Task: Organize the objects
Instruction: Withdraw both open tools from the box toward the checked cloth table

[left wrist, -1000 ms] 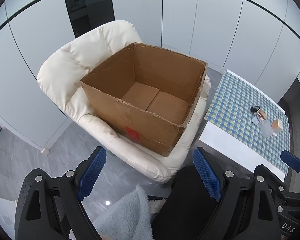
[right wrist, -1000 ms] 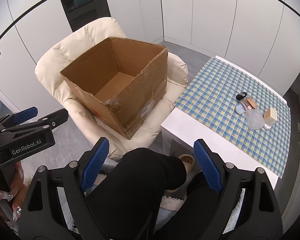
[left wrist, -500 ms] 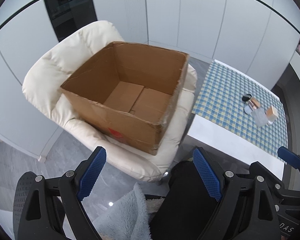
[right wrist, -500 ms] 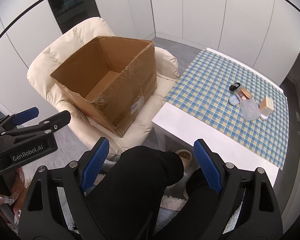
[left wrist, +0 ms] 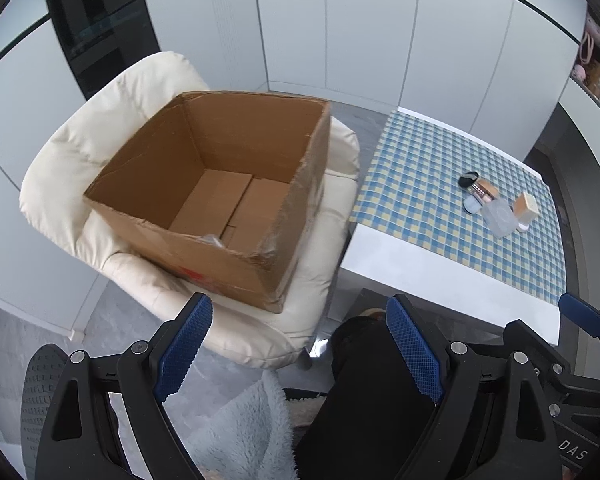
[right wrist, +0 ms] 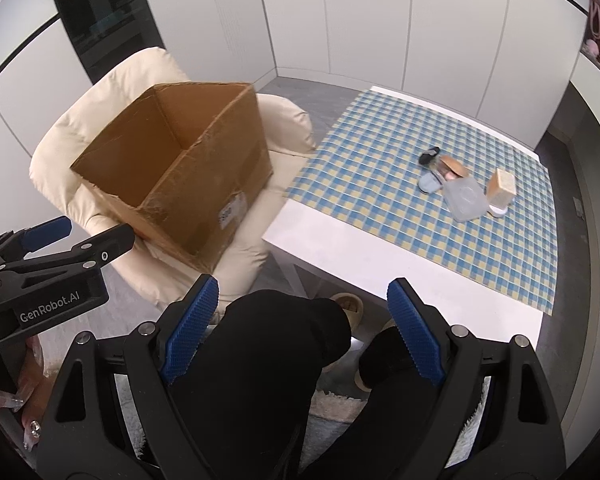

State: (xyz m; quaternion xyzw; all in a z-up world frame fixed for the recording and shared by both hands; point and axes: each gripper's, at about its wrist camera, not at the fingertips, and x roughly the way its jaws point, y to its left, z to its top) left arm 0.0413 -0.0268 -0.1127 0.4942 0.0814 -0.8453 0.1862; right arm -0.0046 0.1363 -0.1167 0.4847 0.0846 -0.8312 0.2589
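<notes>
While both grippers hang empty, jaws wide: box [left wrist: 220,196] sits on chair [left wrist: 80,148].
Left gripper [left wrist: 300,344], right gripper [right wrist: 300,328] over lap; small items [right wrist: 460,184] clustered on checked table [right wrist: 380,152].

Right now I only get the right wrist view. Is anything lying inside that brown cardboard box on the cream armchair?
Observer: The left wrist view looks down to the floor of the brown cardboard box: bare flaps, with only something clear, perhaps tape, by the near wall.
Operator: Any marking on the outside that I'm missing?
Observer: Yes, a red mark low on the wall nearest the left camera; your view doesn't show it.
</notes>
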